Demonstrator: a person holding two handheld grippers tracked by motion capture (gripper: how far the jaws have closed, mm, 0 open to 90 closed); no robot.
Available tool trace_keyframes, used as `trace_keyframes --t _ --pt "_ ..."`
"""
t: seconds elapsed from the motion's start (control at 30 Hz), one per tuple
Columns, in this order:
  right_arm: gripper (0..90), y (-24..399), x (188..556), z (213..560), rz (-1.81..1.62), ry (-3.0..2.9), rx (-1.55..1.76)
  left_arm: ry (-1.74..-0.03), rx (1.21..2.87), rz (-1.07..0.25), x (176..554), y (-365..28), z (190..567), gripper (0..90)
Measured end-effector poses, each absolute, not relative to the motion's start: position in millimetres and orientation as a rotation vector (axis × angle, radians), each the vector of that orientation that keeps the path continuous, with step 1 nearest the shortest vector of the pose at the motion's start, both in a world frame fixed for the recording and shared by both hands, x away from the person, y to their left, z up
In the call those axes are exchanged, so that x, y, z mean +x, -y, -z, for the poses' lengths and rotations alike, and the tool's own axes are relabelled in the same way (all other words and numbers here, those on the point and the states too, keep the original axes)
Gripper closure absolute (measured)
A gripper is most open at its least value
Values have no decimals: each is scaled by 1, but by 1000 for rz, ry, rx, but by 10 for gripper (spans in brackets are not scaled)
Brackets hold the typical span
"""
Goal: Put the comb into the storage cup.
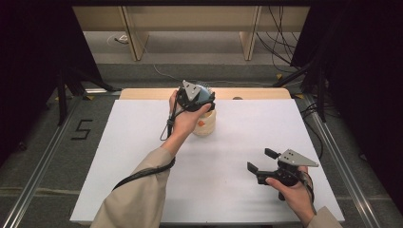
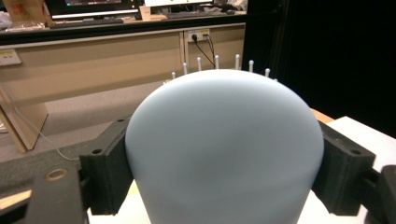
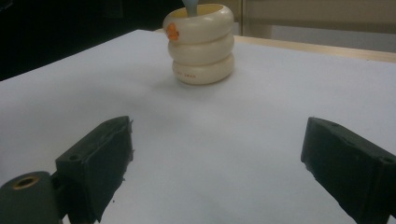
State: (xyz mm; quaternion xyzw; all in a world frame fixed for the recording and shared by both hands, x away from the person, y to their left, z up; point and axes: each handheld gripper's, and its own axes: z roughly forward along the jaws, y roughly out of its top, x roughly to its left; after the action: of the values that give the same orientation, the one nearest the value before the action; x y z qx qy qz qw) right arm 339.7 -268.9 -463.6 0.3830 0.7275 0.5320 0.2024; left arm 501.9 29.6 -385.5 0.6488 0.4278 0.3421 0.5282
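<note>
Blue-grey brush point(image 2: 224, 144), its rounded back facing the left gripper view's camera and white bristle tips along its top, sits clamped in the left gripper point(image 1: 194, 99) above the cream ringed holder point(image 3: 201, 43) near the table's point(image 1: 142, 190) far edge. Right gripper point(image 1: 262, 165) rests released near the right front corner.

Even, soft light; blurred close-ups

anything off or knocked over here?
Nothing stands out. The cream ringed holder stands upright on the white table; the left gripper is closed on a pale blue brush above it. The right gripper rests open, empty.
</note>
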Motion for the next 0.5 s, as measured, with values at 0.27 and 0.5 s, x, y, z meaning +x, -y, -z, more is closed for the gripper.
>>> trace_keyframes --t 0.27,0.5 --pt "99 268 340 464 -1484 -2030 1071 -1108 1555 -804 485 -39 382 188" --pt "99 268 340 464 -1481 -2031 1072 -1150 1569 -786 475 -43 380 190"
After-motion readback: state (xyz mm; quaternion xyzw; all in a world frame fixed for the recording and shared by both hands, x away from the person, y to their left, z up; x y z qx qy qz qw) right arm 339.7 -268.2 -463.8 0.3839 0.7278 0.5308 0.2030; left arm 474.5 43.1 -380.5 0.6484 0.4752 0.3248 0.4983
